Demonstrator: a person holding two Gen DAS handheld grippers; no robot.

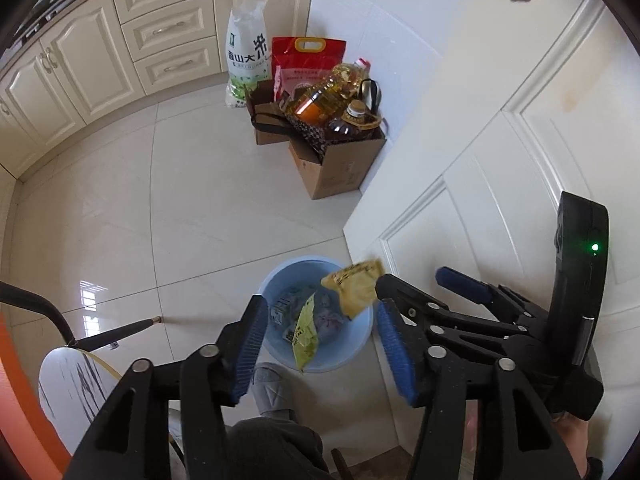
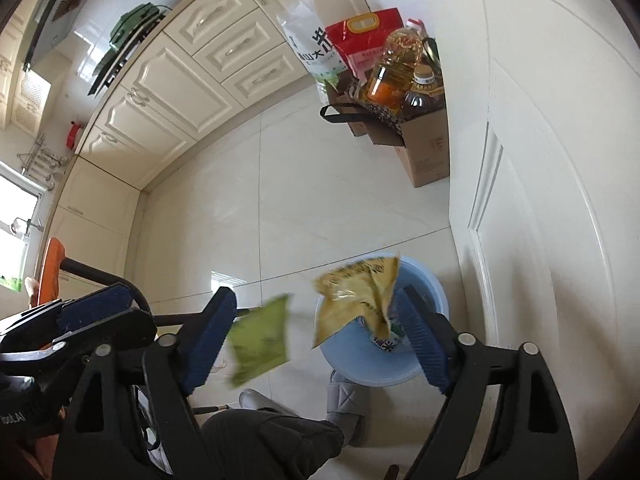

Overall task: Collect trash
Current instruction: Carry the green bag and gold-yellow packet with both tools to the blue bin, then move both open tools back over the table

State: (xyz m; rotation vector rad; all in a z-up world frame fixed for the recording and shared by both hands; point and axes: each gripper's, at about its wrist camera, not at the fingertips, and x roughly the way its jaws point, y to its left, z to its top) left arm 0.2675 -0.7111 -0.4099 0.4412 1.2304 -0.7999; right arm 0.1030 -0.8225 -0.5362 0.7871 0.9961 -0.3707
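While both grippers point down at the tiled floor point(image 1: 192, 200), two wrappers are loose in the air over a pale blue bin point(image 1: 360, 344) that stands on the tiles just beside a white panelled door point(image 1: 500, 152); in the left wrist view, going from the left, a chair's dark frame point(image 1: 48, 312) and orange back edge sit at the picture's border, then the left gripper point(image 1: 320, 344) with its blue-padded fingers point(image 1: 248, 348) spread apart and nothing pressed between them; a green-yellow wrapper point(image 1: 305, 340) hangs in the gap above the bin's mouth, touching neither pad as far as can be seen; farther right a tan-yellow wrapper point(image 1: 358, 284) lies over the bin's far rim, close by the tip of the right gripper point(image 1: 420, 288), whose jaws stand wide and hold nothing. More packets lie inside the bin. In the right wrist view the same order reads: the left gripper's blue pads at the left edge, the green-yellow wrapper point(image 2: 260, 344) blurred in mid-air between the right gripper's point(image 2: 320, 336) fingers point(image 2: 208, 344) and clear of both, then the tan-yellow wrapper point(image 2: 356, 300) above the bin point(image 2: 424, 292), its lower edge near the right-hand pad; whether it touches that pad cannot be told. A person's dark trouser leg point(image 2: 264, 436) and grey slippers point(image 2: 348, 408) stand next to the bin. Against the far wall, cardboard boxes point(image 1: 340, 168) carry oil bottles point(image 1: 324, 96), beside a red bag point(image 1: 308, 60) and a white rice sack point(image 1: 246, 52), below cream cabinets point(image 1: 100, 52).
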